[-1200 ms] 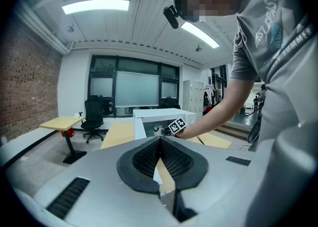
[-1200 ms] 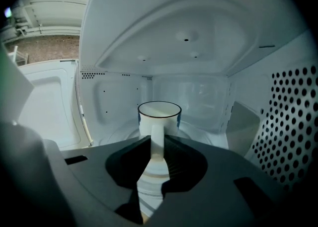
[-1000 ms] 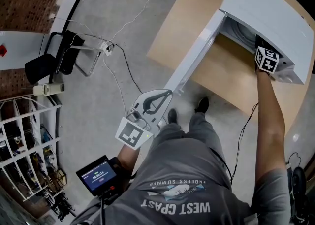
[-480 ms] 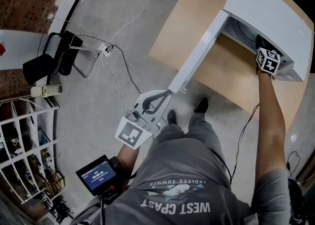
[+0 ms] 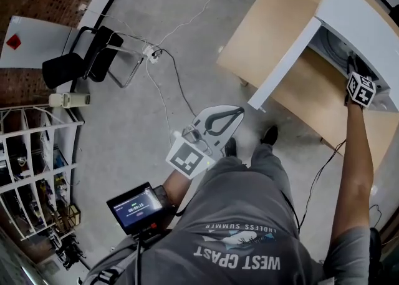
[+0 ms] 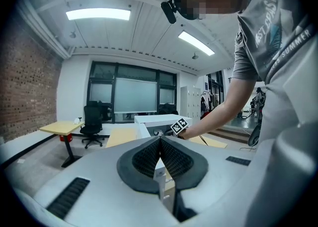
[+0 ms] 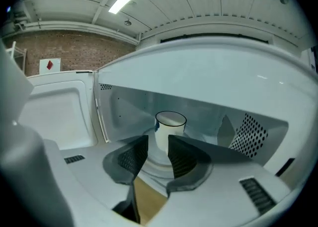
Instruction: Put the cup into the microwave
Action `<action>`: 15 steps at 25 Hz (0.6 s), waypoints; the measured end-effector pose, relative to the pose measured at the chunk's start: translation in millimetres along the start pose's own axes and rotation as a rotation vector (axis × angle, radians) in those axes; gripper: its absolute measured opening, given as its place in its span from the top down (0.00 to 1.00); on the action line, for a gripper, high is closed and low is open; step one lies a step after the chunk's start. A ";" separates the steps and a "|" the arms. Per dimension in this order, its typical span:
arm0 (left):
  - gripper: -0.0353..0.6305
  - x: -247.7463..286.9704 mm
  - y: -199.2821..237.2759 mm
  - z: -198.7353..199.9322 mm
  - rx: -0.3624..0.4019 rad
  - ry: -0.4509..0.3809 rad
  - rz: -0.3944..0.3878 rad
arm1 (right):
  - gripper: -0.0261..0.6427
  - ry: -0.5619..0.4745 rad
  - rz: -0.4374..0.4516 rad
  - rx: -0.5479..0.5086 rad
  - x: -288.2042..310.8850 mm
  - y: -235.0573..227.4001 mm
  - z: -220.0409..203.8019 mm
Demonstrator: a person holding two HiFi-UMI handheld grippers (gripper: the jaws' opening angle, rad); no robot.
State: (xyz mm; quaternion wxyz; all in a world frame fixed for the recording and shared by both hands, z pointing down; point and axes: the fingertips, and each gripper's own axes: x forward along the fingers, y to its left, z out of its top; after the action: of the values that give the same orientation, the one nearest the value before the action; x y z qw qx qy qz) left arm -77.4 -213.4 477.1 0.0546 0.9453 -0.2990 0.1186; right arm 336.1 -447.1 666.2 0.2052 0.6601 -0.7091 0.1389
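I'm seeing the white, dark-rimmed cup (image 7: pixel 169 129) standing upright on the turntable (image 7: pixel 151 169) inside the open microwave (image 7: pixel 208 77), right gripper (image 7: pixel 158 147) jaws just been opening, now spread wide, gripping nothing, cup just beyond their tips, left gripper (image 6: pixel 160 144) sitting closed, empty

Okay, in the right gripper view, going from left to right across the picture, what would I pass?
open microwave door → cup → perforated panel on the inside right wall
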 end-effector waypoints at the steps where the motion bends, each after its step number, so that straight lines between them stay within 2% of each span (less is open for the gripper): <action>1: 0.92 -5.3 -2.8 0.8 0.003 -0.007 -0.004 | 0.78 -0.001 -0.005 -0.004 -8.6 2.3 1.5; 8: 0.92 -45.6 -10.6 2.2 0.022 -0.081 -0.023 | 0.78 -0.024 -0.038 0.028 -64.8 37.3 -1.2; 12: 0.92 -59.1 -1.3 12.6 0.055 -0.129 -0.038 | 0.78 -0.063 -0.021 0.038 -86.6 58.1 16.8; 15: 0.92 -79.6 -6.2 22.8 0.045 -0.150 -0.052 | 0.81 -0.106 0.005 0.043 -126.4 81.4 34.2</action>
State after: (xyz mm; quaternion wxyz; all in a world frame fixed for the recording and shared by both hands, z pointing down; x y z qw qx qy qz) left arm -132.6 -168.4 434.4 0.0136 0.9600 -0.2748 0.0527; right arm 257.2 -344.6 582.3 0.1529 0.6690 -0.7175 0.1192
